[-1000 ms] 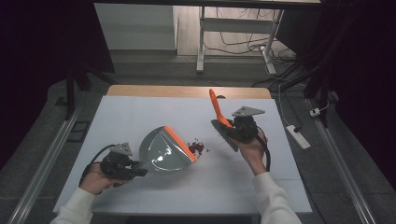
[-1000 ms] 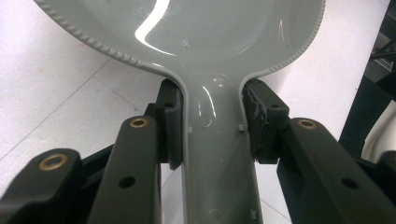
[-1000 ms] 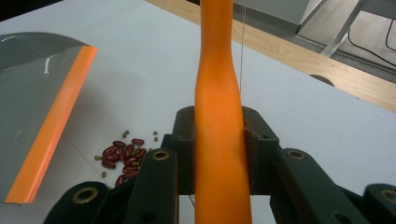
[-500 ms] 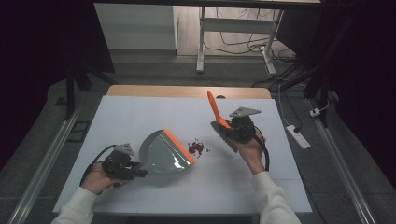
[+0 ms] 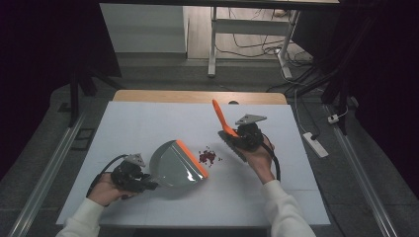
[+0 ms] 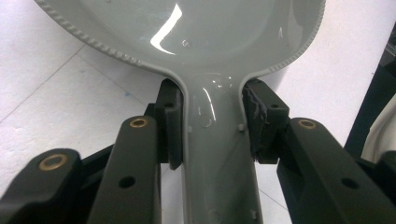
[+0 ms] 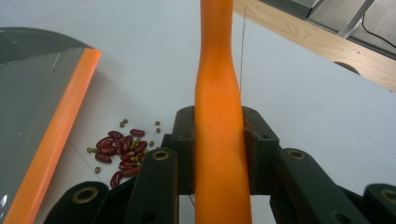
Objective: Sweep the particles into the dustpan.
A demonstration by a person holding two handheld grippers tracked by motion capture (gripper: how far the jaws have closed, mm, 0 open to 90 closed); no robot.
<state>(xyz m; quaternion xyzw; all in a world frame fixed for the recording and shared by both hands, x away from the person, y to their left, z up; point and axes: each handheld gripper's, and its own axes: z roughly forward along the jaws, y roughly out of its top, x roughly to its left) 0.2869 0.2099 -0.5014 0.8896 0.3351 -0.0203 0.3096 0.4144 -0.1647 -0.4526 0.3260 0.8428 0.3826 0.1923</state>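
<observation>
**Two black hand-held tools, white sleeves**

The person wears long white sleeves (image 5: 284,207) on both arms. The left tool (image 5: 129,174) and the right tool (image 5: 247,136) are black, and each has a grey three-cornered plate on top and a black cable behind. The jaws are thick black links with brass-coloured rivets (image 6: 138,122), small round holes and black pads (image 7: 254,135).

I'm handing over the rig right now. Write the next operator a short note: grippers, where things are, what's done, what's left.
Left gripper: shut on the grey dustpan handle, its orange lip facing the beans.
Right gripper: shut on the orange brush handle, held beside the pile.
Beans: small heap of red and a few green ones on the white table, just off the pan's lip.
Done: both tools gripped, pan lined up.
Left: sweep the beans into the pan; none visibly inside yet.
</observation>
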